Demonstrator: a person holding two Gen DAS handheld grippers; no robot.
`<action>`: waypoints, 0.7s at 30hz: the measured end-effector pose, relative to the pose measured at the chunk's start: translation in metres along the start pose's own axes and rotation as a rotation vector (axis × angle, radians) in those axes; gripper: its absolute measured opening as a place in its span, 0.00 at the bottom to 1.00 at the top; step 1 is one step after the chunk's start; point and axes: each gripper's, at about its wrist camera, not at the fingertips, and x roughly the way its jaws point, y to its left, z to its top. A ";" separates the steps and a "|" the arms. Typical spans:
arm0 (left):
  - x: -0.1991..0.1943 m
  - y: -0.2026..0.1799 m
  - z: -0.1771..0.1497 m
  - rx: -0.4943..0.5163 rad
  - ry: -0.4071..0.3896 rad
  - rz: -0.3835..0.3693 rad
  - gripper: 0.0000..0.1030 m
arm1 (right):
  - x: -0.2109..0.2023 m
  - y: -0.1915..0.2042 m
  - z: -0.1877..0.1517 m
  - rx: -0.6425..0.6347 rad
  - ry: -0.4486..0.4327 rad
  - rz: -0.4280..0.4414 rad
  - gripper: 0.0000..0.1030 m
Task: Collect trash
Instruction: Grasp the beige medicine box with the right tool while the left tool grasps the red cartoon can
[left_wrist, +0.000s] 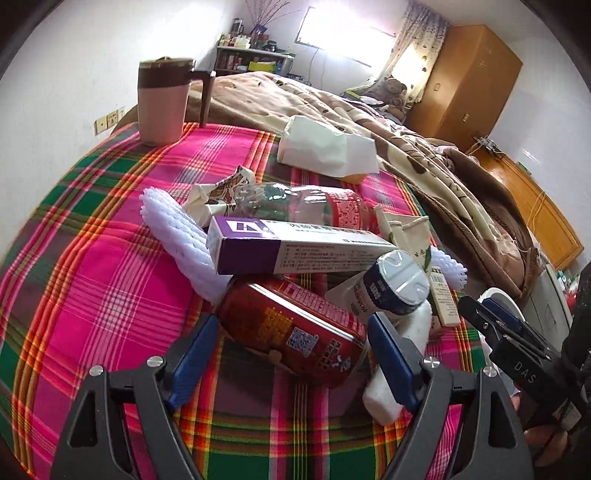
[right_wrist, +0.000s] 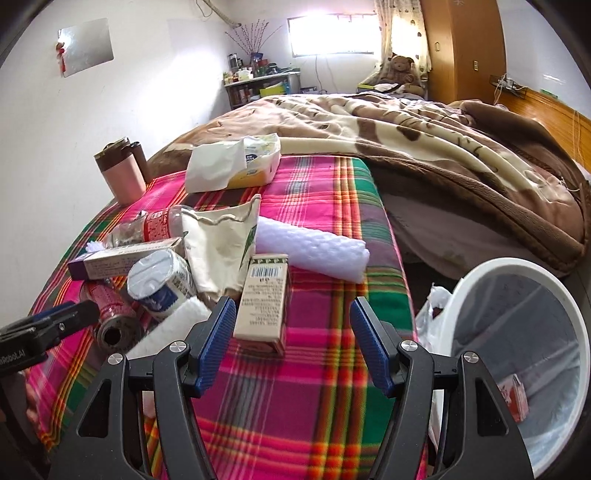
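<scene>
Home bedroom: rumpled blanket, teddy bear, wooden wardrobe, curtained window.

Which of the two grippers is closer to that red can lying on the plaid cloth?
Left. The left gripper has its open fingers on either side of the red can; the right gripper sits off to the can's right, nearer a small carton.

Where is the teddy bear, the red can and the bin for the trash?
teddy bear (right_wrist: 400, 70): right wrist view, on its brown tummy, far end of the bed.
red can (left_wrist: 295, 328): left wrist view, on its printed side, between the left tongs.
trash bin (right_wrist: 517, 264): right wrist view, on its white rim.
</scene>
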 end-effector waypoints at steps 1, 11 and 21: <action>0.004 0.001 0.001 -0.021 0.009 0.003 0.82 | 0.002 0.001 0.001 0.000 0.003 0.000 0.64; 0.022 0.006 0.003 -0.047 0.051 0.038 0.82 | 0.023 0.008 0.005 -0.009 0.055 -0.002 0.64; 0.012 0.031 -0.001 -0.048 0.056 0.104 0.82 | 0.023 0.008 0.004 -0.023 0.060 -0.039 0.54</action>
